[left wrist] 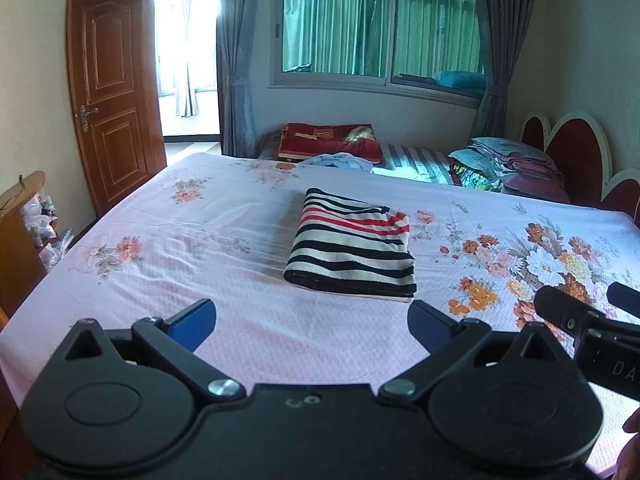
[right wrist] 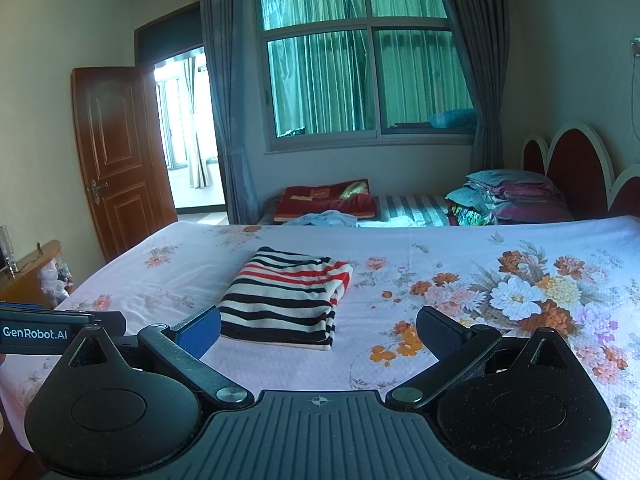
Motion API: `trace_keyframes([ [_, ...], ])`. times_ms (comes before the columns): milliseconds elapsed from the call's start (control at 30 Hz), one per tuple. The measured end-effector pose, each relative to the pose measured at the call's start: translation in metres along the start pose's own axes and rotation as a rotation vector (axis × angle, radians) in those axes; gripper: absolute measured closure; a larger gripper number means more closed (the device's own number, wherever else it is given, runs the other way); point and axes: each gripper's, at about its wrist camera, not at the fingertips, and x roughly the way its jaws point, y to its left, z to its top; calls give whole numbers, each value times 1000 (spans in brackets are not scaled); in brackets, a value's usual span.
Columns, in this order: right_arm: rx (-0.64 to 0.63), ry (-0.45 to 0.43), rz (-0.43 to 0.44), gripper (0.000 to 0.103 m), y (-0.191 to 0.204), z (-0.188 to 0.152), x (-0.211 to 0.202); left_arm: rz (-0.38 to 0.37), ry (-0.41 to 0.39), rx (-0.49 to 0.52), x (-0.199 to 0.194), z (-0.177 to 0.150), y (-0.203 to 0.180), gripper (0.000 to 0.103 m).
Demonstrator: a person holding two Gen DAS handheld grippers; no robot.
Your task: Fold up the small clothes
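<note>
Striped garment [left wrist: 352, 246] sits folded into a neat rectangle, black, white and red bands, lying flat mid-frame in the left wrist view and centre-left in the right wrist view [right wrist: 286, 298]. Biggest thing is the bed [left wrist: 168, 240], pink floral sheet filling the lower half of both views, big flower print at right [right wrist: 528, 292]. Window [left wrist: 380, 28] with green curtains upper centre, grey drapes either side. Brown door [left wrist: 114, 92] stands open at upper left, bright doorway beside it. Red headboard [left wrist: 572, 152] upper right, pile of folded bedding [left wrist: 508, 168] next to it, red blanket [left wrist: 330, 142] and a crumpled light-blue cloth [left wrist: 340, 160] on the far side of the bed. Left gripper [left wrist: 312, 322] bottom centre, fingers spread wide, nothing between them, hovering just short of the garment's near edge, not touching. Right gripper [right wrist: 318, 330] likewise spread apart and empty, its blue left pad [right wrist: 198, 330] just beside the garment's near-left corner; contact can't be told. Right gripper also pokes in at lower right of the left wrist view [left wrist: 592, 320].
</note>
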Motion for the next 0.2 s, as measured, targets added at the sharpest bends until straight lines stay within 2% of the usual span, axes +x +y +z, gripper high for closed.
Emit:
trace_keyframes([
  [100,8,15,-4,0,-3,-1,10,-17,-33,10,9,1,-1,2],
  [200,15,34,-16,0,-8,-3,22,-27,-19,10,28,7,-2,1],
])
